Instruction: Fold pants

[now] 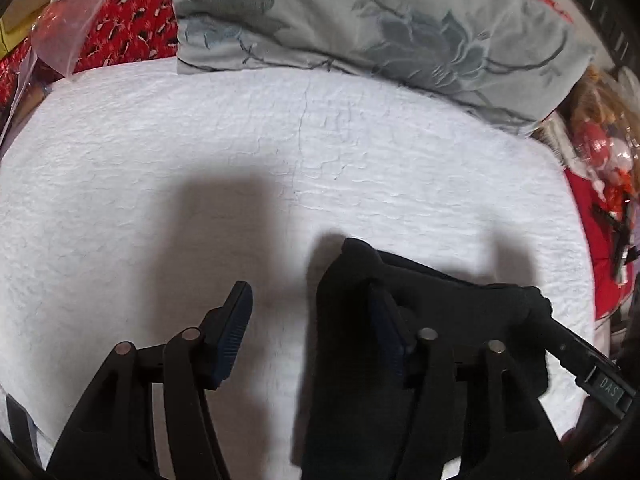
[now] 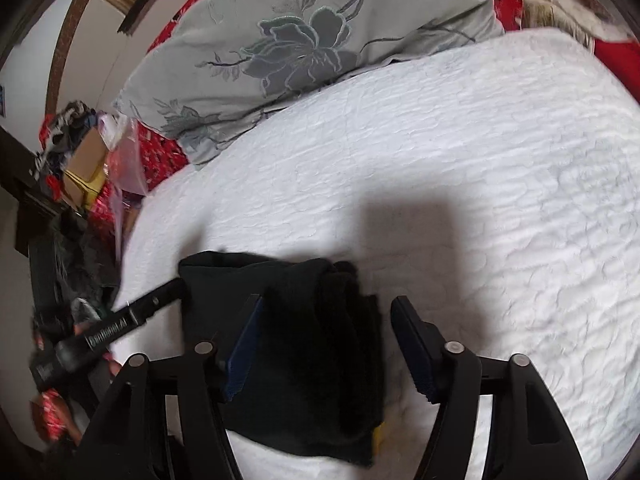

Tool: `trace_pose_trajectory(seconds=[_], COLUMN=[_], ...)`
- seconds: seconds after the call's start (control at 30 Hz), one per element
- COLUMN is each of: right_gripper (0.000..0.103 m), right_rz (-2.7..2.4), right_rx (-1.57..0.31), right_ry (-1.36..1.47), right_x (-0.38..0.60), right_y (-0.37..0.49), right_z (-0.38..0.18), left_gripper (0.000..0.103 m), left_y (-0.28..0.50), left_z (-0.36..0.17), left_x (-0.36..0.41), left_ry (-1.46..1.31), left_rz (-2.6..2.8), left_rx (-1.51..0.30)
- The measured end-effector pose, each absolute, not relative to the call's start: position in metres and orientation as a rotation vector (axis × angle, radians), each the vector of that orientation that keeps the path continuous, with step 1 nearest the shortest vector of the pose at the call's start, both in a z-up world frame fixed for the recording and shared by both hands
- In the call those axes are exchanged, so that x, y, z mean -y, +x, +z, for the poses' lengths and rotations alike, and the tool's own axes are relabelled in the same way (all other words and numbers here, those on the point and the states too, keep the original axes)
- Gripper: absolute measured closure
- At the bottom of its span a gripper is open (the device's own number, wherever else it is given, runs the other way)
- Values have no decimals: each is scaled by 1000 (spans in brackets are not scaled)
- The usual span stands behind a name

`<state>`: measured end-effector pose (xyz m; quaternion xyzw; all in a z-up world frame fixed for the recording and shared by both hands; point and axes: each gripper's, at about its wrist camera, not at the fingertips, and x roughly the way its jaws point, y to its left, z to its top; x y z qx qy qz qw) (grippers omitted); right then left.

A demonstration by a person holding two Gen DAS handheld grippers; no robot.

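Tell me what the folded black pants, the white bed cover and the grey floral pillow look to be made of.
Folded black pants: soft matte fabric, maybe knit or fleece; it reflects no light and its layers look thick.
White bed cover: quilted cloth, probably cotton; stitched, puckered ridges.
Grey floral pillow: smooth woven cloth with a faint sheen; whether the flowers are printed or embroidered is unclear.

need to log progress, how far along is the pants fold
Done: the black pants lie as a compact layered bundle on the white quilt. In hand: nothing; the left gripper and right gripper both stand open. Left: at most tidying; a yellow bit shows at the bundle's near edge.
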<state>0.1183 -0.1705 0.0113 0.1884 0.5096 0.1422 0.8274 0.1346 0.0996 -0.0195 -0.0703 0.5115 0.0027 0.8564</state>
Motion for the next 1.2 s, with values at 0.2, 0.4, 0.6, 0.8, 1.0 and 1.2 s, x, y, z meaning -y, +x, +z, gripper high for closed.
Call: trace_pose_trajectory(seconds=[0.2, 0.4, 0.6, 0.8, 1.0, 1.2], right_gripper=[37, 36, 21, 9, 8, 8], right_rz=[291, 344, 251, 173, 253, 296], right_rx=[-1122, -1055, -1042, -1060, -1044, -1090], right_ry=[507, 325, 191, 194, 294, 373], right_x=[192, 182, 168, 169, 178, 175], right_y=[117, 76, 33, 7, 17, 54], right_z=[-7, 27, 36, 32, 37, 20], left_gripper=[39, 37, 37, 37, 37, 27], left_y=[118, 62, 17, 6, 28, 72], left_z=[-9, -17, -17, -15, 2, -10], left_x=[-109, -109, -87, -82, -104, -119], left_ry=[-239, -291, -190, -152, -152, -181], left_rz=[-70, -175, -133, -120, -118, -193], left_rx=[-1049, -1059, -978, -973, -965, -1052])
